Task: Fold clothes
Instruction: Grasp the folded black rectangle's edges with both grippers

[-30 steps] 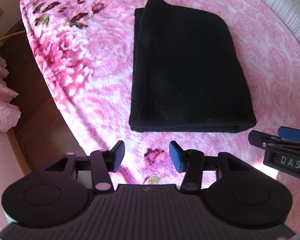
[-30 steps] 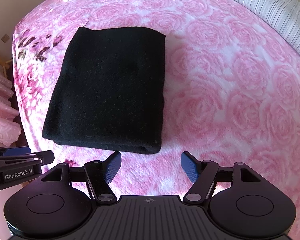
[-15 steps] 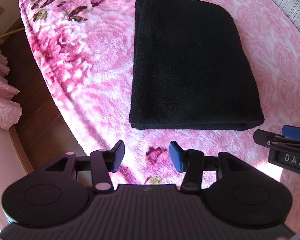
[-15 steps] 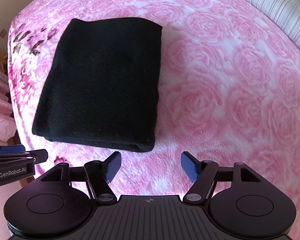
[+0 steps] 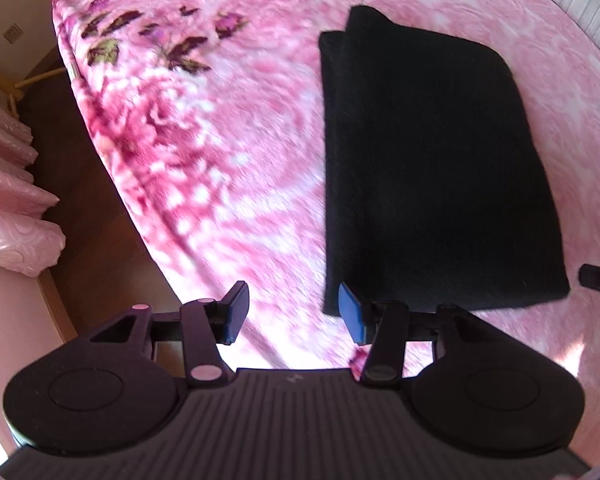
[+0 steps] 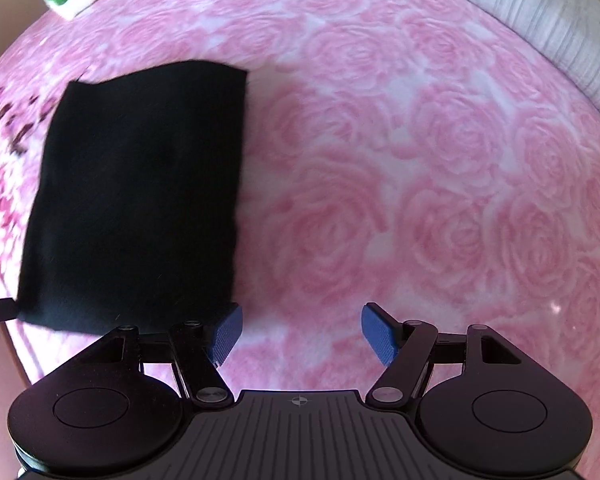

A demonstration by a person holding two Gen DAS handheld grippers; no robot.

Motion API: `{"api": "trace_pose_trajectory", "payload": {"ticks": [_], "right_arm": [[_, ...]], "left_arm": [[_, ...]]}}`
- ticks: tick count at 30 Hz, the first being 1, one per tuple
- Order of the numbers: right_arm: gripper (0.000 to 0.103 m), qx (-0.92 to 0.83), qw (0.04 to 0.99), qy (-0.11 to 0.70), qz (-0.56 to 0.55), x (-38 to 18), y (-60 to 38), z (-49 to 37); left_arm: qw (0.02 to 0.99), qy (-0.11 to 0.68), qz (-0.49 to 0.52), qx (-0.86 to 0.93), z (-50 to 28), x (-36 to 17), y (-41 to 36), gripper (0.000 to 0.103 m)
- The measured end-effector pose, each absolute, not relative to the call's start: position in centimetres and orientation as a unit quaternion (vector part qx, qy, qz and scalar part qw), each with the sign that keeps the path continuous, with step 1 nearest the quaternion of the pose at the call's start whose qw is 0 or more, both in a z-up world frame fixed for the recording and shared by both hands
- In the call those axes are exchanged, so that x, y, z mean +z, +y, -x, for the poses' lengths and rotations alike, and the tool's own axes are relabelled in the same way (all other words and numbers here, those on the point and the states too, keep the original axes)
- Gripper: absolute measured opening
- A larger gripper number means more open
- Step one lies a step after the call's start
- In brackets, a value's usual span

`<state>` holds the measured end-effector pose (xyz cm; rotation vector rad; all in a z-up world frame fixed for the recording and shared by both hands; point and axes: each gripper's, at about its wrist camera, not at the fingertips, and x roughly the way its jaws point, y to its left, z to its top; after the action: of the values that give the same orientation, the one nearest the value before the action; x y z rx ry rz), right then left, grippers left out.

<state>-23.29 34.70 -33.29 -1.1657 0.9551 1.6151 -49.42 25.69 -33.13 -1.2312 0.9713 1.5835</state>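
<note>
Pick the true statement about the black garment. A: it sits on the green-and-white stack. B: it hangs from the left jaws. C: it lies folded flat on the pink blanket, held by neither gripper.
C: the black garment lies folded on the pink blanket; both grippers' jaws stand open and empty.

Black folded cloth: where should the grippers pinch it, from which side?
Probably the two near corners of the black folded cloth, coming in low from the near edge. It lies flat on the pink rose blanket, its thick layered edge facing both open grippers: left gripper at the near-left corner, right gripper by the near-right.
</note>
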Motion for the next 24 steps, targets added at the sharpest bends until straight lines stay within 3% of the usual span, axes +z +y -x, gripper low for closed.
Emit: {"api": "trace_pose_trajectory", "payload": {"ticks": [3, 6, 13, 24], "right_arm": [[0.069, 0.654, 0.456, 0.391, 0.459, -33.2, 35.8, 22.7], [0.069, 0.655, 0.463, 0.396, 0.447, -33.1, 36.9, 22.2], [0.070, 0.676, 0.420, 0.507, 0.333, -35.3, 39.9, 20.3], [0.079, 0.644, 0.359, 0.648, 0.193, -41.9, 43.1, 18.7]], "left_arm": [[0.442, 0.391, 0.495, 0.638, 50.0, -33.1, 26.4, 0.045], [0.478, 0.335, 0.505, 0.636, 51.2, -32.2, 27.1, 0.045], [0.547, 0.095, 0.623, 0.550, 57.9, -34.7, 29.5, 0.056], [0.521, 0.011, 0.702, 0.486, 60.8, -43.3, 31.3, 0.056]]}}
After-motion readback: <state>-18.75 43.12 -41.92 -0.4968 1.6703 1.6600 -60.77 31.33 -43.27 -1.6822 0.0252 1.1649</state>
